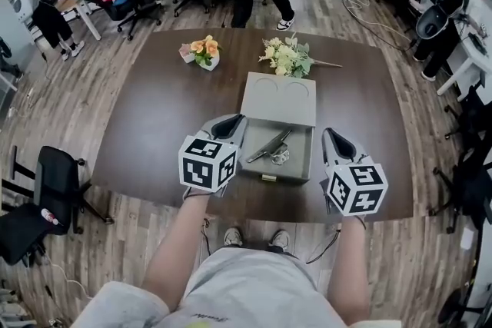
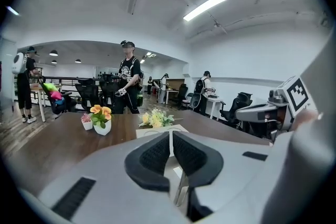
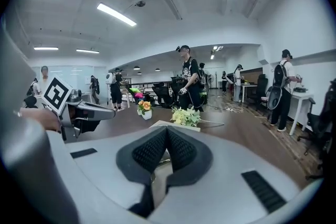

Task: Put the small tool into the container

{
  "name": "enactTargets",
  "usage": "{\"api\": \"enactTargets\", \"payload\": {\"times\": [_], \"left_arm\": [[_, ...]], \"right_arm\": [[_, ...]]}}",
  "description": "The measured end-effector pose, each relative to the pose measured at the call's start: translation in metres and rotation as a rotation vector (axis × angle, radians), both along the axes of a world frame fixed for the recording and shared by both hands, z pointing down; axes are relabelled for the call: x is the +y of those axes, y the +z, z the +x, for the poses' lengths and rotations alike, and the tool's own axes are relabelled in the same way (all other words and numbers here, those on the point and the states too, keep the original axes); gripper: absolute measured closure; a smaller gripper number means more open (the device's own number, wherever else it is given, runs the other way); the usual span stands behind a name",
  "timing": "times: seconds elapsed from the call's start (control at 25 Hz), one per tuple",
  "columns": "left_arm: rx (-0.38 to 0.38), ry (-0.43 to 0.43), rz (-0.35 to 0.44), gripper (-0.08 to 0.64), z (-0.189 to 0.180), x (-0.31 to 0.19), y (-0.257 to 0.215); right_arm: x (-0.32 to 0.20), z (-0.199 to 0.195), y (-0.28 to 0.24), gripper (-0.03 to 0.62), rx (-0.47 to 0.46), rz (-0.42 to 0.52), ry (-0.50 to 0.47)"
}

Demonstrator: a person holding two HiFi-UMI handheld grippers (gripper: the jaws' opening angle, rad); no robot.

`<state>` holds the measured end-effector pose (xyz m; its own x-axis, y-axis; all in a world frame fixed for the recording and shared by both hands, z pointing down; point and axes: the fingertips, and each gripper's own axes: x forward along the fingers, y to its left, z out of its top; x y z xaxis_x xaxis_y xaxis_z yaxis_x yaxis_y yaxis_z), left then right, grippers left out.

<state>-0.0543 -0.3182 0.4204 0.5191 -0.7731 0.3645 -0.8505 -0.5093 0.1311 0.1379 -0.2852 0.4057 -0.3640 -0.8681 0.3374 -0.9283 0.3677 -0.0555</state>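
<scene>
Tool (image 1: 269, 146) already inside container (image 1: 265, 170), lid (image 1: 278, 97) thrown back, mid-tabletop (image 1: 154, 111). It lies on the box floor w/ its long axis on a diagonal, near-left to far-right.

Your left gripper (image 1: 229, 124) sits just beside the container's left wall, tips pointing away from you. Your right gripper (image 1: 332, 136) stands near the right wall, a touch further out. So the tool is to the right of the left jaws and to the left of the right ones, and the left side is nearer.

Left jaws are all but closed, only a slit between the pads (image 2: 152, 155), nothing in it. Right jaws meet tip to tip, also empty.

Judging by that, the placing looks done. No pick needed; next move is prob. just backing both grippers clear w/o clipping the rim.
</scene>
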Motion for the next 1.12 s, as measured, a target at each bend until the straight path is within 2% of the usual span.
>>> {"api": "enactTargets", "payload": {"times": [0.2, 1.12], "left_arm": [[0.003, -0.024, 0.002, 0.549, -0.0042, -0.0004, -0.0017], [-0.002, -0.015, -0.002, 0.558, -0.0039, 0.0039, -0.0002]], "right_arm": [[0.0003, 0.0025, -0.0046, 0.589, 0.016, 0.019, 0.002], [0.0009, 0.0006, -0.0094, 0.589, 0.012, 0.025, 0.007]]}}
